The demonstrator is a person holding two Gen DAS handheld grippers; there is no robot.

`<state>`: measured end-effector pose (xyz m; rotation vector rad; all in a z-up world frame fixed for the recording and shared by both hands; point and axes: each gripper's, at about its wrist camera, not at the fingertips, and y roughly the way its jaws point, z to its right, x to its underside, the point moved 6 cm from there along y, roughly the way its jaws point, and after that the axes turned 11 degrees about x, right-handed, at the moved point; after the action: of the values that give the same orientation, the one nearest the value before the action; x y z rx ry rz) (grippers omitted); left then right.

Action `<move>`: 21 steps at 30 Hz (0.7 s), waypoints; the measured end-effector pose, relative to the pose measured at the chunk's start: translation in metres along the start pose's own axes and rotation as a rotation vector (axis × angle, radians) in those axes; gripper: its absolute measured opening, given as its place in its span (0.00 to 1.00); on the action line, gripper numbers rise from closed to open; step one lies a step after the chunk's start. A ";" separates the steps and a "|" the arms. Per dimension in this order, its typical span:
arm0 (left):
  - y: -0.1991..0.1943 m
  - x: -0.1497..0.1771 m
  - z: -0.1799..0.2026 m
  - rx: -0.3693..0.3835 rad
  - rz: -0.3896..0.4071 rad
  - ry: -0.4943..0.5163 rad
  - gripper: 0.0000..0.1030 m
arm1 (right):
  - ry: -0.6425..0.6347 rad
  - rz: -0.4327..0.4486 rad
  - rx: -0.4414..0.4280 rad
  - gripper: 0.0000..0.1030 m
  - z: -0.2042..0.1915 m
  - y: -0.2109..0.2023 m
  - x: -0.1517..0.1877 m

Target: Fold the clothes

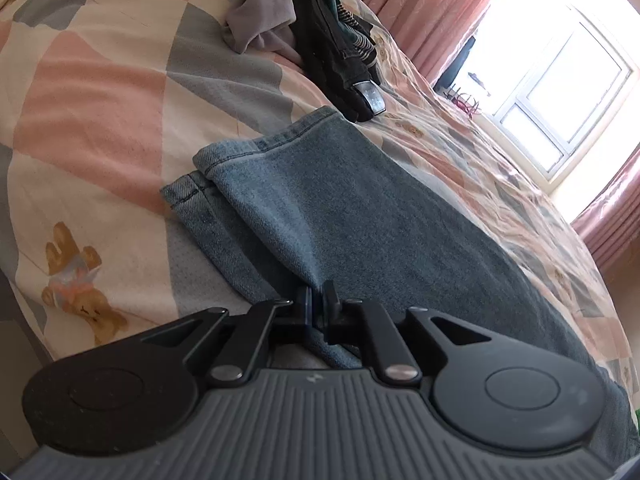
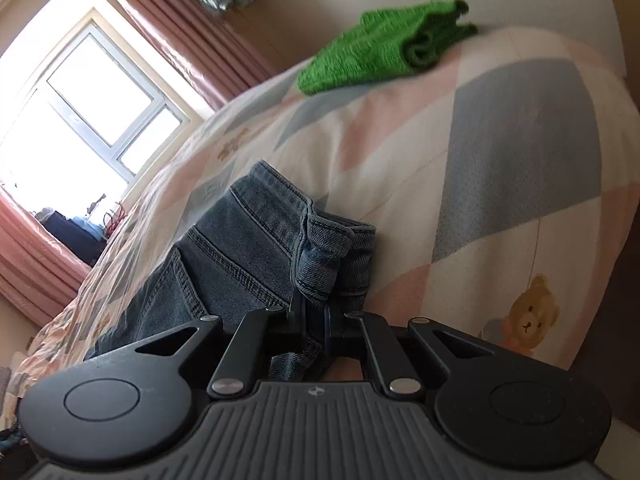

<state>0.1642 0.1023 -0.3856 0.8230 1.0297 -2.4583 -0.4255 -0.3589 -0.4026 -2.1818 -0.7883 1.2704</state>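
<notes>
Jeans [image 1: 320, 208] lie on the bed [image 1: 100, 100], left tool [image 1: 318, 300] and right tool [image 2: 314, 316] each clamped on denim; next, probably fold them across

The green garment [image 2: 384, 46] is blurred; window [image 1: 560, 92] view overexposed.

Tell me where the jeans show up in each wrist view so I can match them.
Left wrist: jeans, leg hems at centre, running toward the bottom right, pinched in the left gripper.
Right wrist: jeans, waistband end, lower centre, pinched in the right gripper.
Shared landmark: the window.
</notes>
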 end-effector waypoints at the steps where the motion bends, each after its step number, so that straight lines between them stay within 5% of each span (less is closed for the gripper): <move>1: -0.002 -0.002 0.001 0.001 0.000 -0.004 0.07 | -0.022 0.002 0.016 0.10 -0.003 -0.003 -0.001; 2: -0.007 -0.004 0.001 0.002 0.005 -0.006 0.08 | -0.046 0.003 0.033 0.10 -0.006 -0.006 -0.002; 4: -0.018 -0.008 0.002 -0.008 0.033 0.005 0.08 | -0.077 0.021 0.056 0.34 -0.009 -0.019 -0.006; 5: -0.025 -0.009 0.001 -0.018 0.048 0.013 0.08 | -0.087 0.041 0.077 0.36 -0.011 -0.027 -0.011; 8: -0.038 -0.015 -0.012 -0.019 0.074 -0.036 0.08 | -0.097 0.090 0.061 0.36 -0.016 -0.051 -0.017; 12: -0.038 -0.030 -0.032 -0.008 0.103 -0.174 0.08 | -0.067 0.042 -0.041 0.36 -0.031 -0.055 -0.012; 21: -0.009 -0.033 -0.035 -0.001 0.059 -0.268 0.17 | 0.220 -0.074 -0.187 0.36 -0.017 -0.030 -0.007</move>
<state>0.1984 0.1374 -0.3802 0.4974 0.8956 -2.4340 -0.4202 -0.3443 -0.3714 -2.3648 -0.9187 0.9332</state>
